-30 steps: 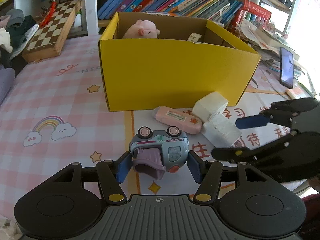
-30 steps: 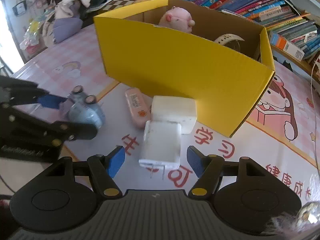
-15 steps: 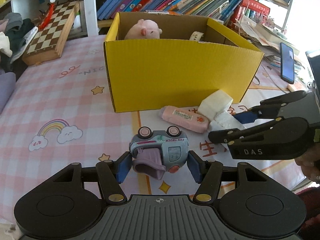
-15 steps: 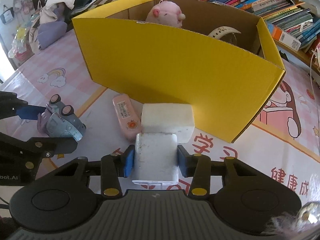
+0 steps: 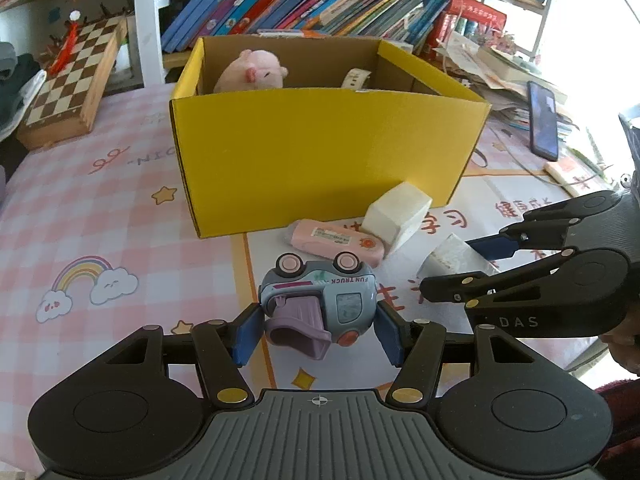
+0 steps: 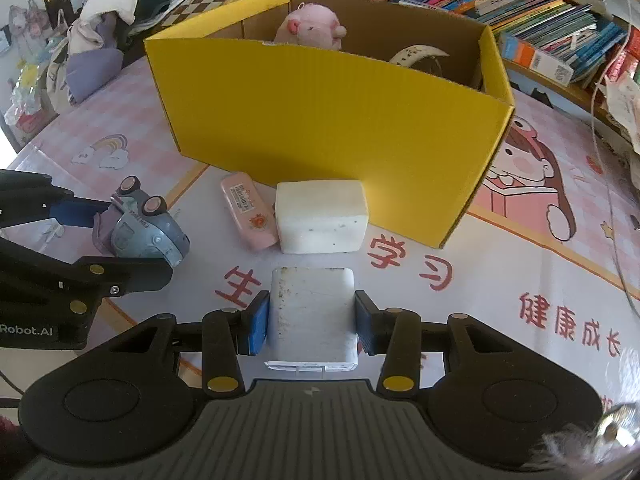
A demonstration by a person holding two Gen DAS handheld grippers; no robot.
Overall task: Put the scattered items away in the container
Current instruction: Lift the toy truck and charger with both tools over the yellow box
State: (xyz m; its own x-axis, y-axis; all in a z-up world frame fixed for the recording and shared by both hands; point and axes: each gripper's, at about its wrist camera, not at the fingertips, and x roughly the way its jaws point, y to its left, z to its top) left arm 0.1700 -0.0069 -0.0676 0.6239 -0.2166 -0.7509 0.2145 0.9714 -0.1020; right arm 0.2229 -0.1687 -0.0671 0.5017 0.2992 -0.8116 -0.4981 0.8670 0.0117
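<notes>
My left fingers (image 5: 318, 330) pinch the toy truck (image 5: 320, 302) across its hard sides; my right fingers (image 6: 310, 322) pinch the rigid, likely light white charger (image 6: 312, 312) by its flat flanks.

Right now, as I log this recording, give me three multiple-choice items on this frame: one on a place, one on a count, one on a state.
1. Where does the pink plush pig sit?
A. Inside the yellow box
B. On the chessboard
C. Beside the phone

2. How many loose items lie on the tablecloth in front of the box, held by no gripper?
A. None
B. Two
C. Four

3. What is the right gripper doing?
A. Standing wide open over bare cloth
B. Shut on the white charger block
C. Shut on the toy truck

Answers:
1. A: the pig shows above the box's front wall, within it.
2. B: only the pink case and the white foam block lie free.
3. B: its blue pads press both sides of the charger block; the left gripper has the truck.
</notes>
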